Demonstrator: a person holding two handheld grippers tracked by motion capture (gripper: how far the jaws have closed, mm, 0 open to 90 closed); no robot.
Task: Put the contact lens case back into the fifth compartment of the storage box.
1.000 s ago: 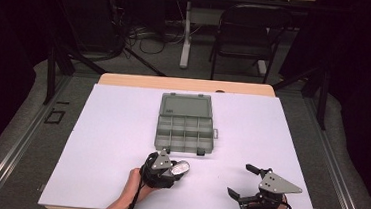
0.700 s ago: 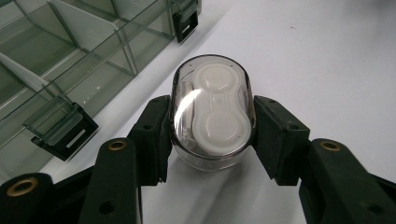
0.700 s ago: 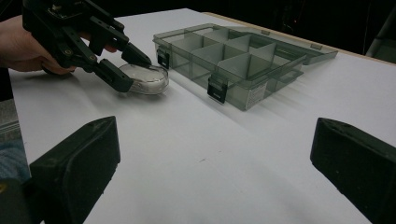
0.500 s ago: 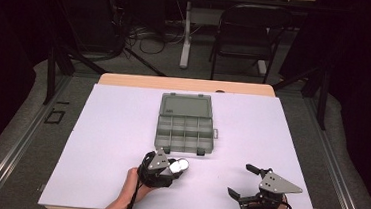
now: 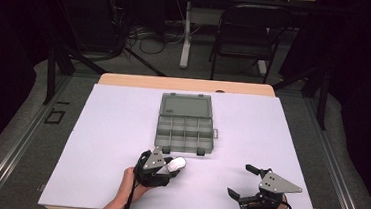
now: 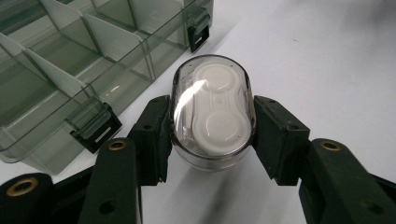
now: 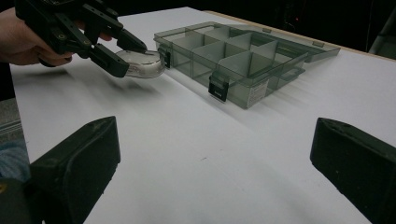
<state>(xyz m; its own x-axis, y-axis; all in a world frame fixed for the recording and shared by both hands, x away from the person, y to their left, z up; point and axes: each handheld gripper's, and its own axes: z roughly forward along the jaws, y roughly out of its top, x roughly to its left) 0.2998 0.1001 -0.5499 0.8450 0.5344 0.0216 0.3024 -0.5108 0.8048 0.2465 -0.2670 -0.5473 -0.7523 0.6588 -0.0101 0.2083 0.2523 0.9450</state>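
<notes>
My left gripper (image 5: 174,165) (image 6: 212,123) is shut on a clear oval case (image 6: 212,109) with a white two-well insert, held just above the white table. In the high view the case (image 5: 177,164) hangs a little in front of the grey compartment box (image 5: 185,129), which lies open with its lid folded back. The right gripper view shows the left gripper (image 7: 133,58) carrying the case (image 7: 140,63) near the box's (image 7: 233,56) front corner. My right gripper (image 5: 241,180) (image 7: 212,154) rests open near the table's front right, with nothing between its jaws.
The white table top (image 5: 111,129) spreads wide on both sides of the box. Two latches (image 6: 95,128) stick out from the box's front wall. Beyond the table's far edge stand a dark chair (image 5: 246,34) and a desk leg (image 5: 186,34) with cables.
The left gripper has edged slightly right and toward the box with the case in it. The right gripper has stayed where it was.
</notes>
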